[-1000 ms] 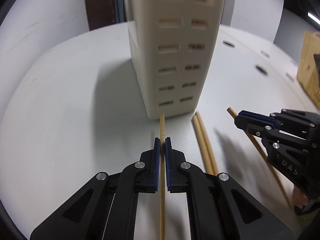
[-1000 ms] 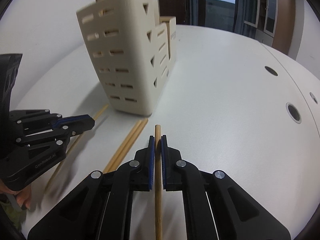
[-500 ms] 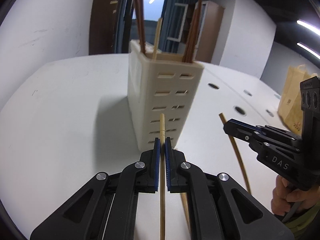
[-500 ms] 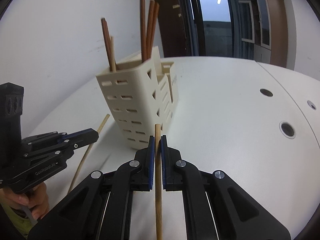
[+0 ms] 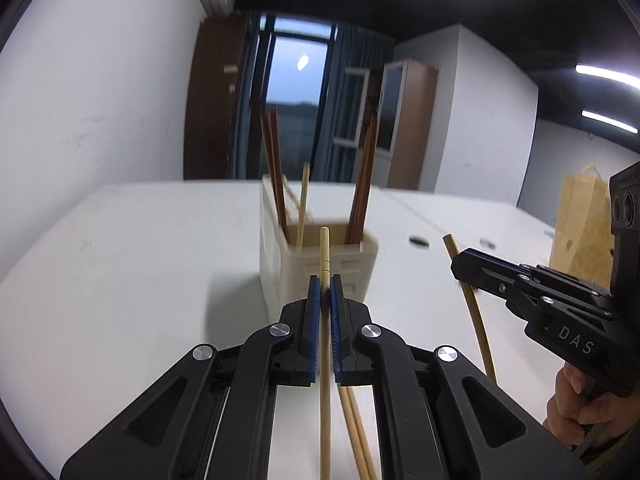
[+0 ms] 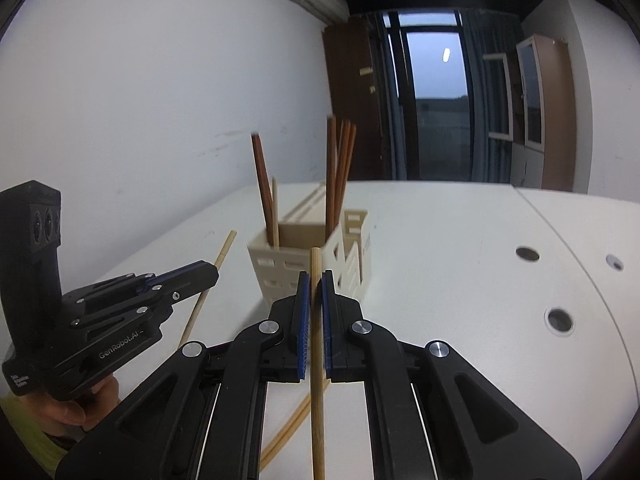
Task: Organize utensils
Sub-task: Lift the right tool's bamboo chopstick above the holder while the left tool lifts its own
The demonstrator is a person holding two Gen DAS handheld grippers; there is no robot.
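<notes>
My left gripper (image 5: 325, 280) is shut on a pale bamboo chopstick (image 5: 325, 246), held off the table and pointing at the cream slotted utensil holder (image 5: 276, 276). My right gripper (image 6: 315, 276) is shut on a second bamboo chopstick (image 6: 315, 260), aimed at the same holder (image 6: 276, 272). Each gripper shows in the other's view: the right gripper (image 5: 460, 268) at the right, the left gripper (image 6: 212, 276) at the left. Dark brown chopsticks (image 6: 338, 168) and one pale chopstick (image 5: 304, 200) stand in the holder. Two more pale chopsticks (image 5: 356, 432) lie on the white table.
Round cable holes (image 6: 560, 320) dot the white table (image 6: 460, 260) to the right. A brown paper bag (image 5: 580, 224) stands at the far right. A white wall runs along the left side. A person's hand (image 5: 576, 408) grips the right tool.
Both grippers have risen and tipped upward, lifting their chopsticks off the table. The holder's open top and the sticks in it have come into view.
</notes>
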